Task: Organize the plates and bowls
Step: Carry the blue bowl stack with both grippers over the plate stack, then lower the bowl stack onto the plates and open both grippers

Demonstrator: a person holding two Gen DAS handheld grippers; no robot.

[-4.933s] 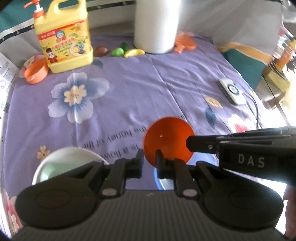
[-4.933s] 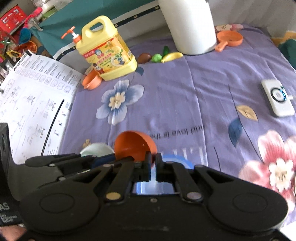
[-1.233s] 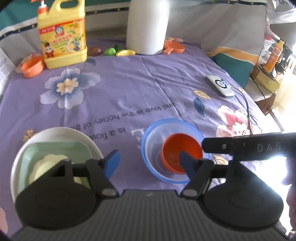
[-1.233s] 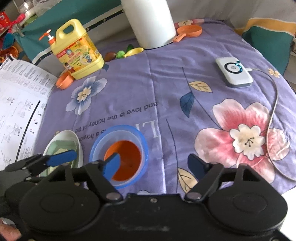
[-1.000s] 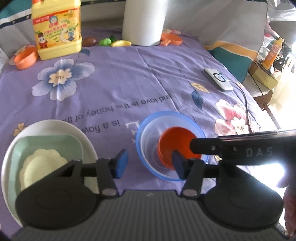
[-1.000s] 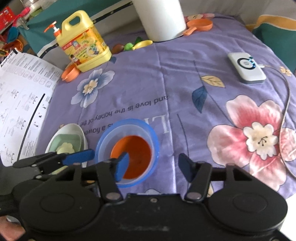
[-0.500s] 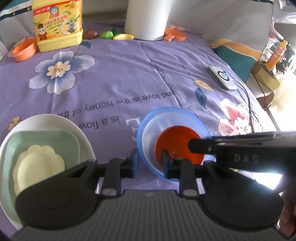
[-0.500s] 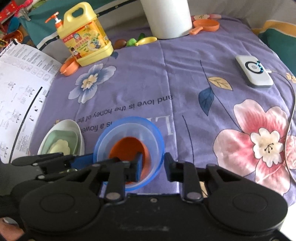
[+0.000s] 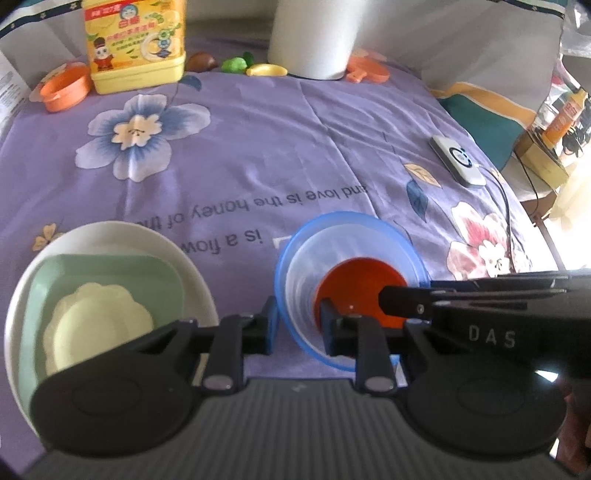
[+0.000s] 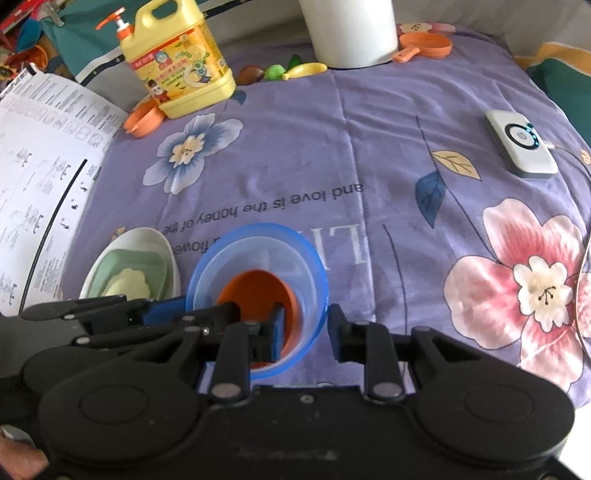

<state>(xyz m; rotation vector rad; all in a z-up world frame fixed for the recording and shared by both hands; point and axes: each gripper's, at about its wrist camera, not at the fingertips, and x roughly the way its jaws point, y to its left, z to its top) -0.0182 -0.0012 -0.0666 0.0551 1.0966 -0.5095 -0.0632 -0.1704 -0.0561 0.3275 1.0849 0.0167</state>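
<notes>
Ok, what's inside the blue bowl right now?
An orange bowl sits nested inside the blue bowl, open side up. Tong tips of both the left tongs and right tongs straddle the blue rim and cover the near part. Under the orange bowl is hidden.

Bowls – two [image 9: 354, 258] [image 9: 360, 288]; plates – three [image 9: 110, 236] [image 9: 107, 273] [image 9: 98, 314].

Purple floral cloth [image 9: 280, 155] spread over worktop, printed text seen upside down. Yellow detergent jug [image 10: 177, 62] with orange pump placed at far edge, white cylinder [image 10: 351, 31] to its right. Small toy foods [image 10: 284, 70] laid between them. White device [image 10: 522, 147] with cable at right; printed sheet [image 10: 40, 158] at left.
</notes>
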